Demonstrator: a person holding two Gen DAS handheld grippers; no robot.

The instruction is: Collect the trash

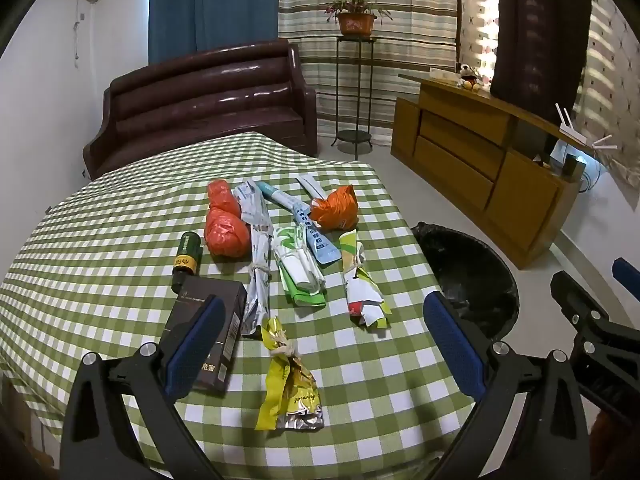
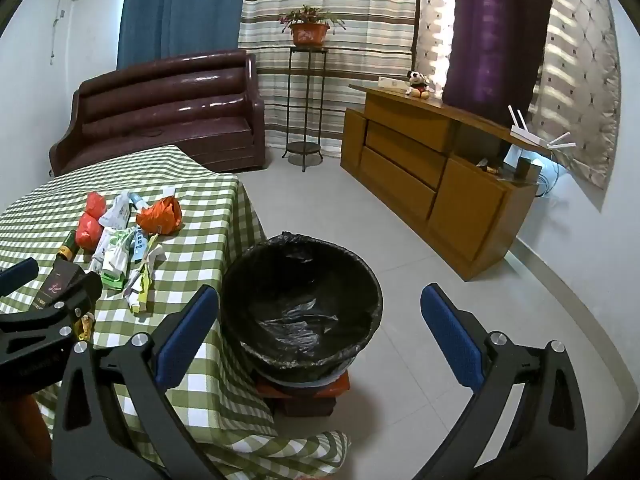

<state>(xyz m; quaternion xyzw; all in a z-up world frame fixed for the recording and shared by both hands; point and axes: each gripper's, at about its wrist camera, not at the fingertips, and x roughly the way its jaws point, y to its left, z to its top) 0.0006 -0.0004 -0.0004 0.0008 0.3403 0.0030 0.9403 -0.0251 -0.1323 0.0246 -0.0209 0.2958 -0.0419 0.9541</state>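
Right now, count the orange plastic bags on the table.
2. One orange bag lies at the pile's left, beside the green bottle; the other orange bag sits at the far right, nearer the bin. More could be hidden underneath.

A green-and-white checked cloth covers the bench, matt and softly creased. The yellow foil wrapper glints with a silvery metallic edge; the crumpled orange plastic bags shine faintly. The bin's black plastic liner is glossy and wrinkled. The dark cardboard box looks smooth.
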